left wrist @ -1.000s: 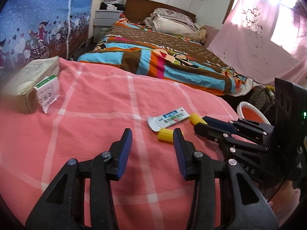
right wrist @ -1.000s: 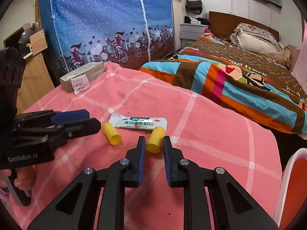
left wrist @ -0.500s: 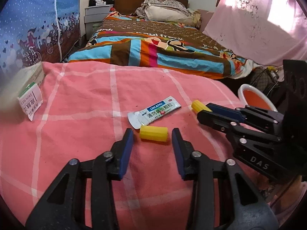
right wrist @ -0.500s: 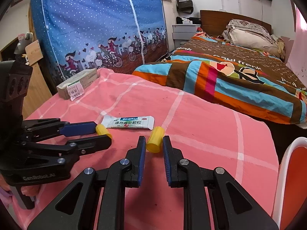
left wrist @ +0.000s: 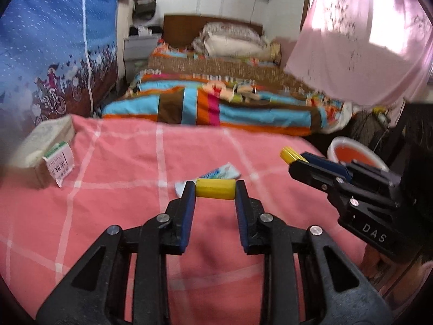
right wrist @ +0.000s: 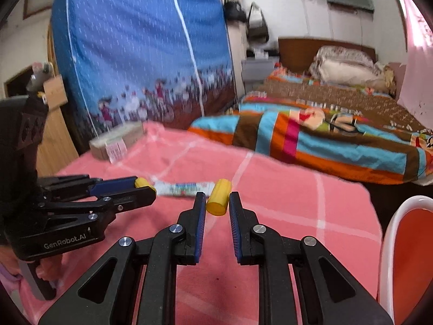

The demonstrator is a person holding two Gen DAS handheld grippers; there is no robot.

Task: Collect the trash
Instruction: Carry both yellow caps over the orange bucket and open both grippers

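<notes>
Two yellow tubes are held up, one in each set of jaws. The left gripper [left wrist: 215, 191] has its jaws part way open, and they have just been closing. Now its blue pads [left wrist: 188, 216] press on both ends of the first yellow tube [left wrist: 215, 192], which lies sideways between them. The right gripper [right wrist: 217, 201] has its jaws almost fully closed on the second yellow tube [right wrist: 218, 197]. That tube sticks out past the tips and leans a little.

Under both grippers is a table covered with a pink checked cloth [left wrist: 113, 211]. One white packet [right wrist: 186, 188] with blue and green print lies flat on the cloth, just behind the left gripper's tube. It is near the middle of the table, between the two grippers.

At the far left edge of the cloth sits a cardboard box [left wrist: 43, 149], with a small white and green box [left wrist: 60, 166] leaning on it. On the right, off the table, is a white bin with an orange inside [right wrist: 406, 254]. Behind the table is a bed with a striped blanket [left wrist: 230, 108].

The pictures are a bit blurry.
</notes>
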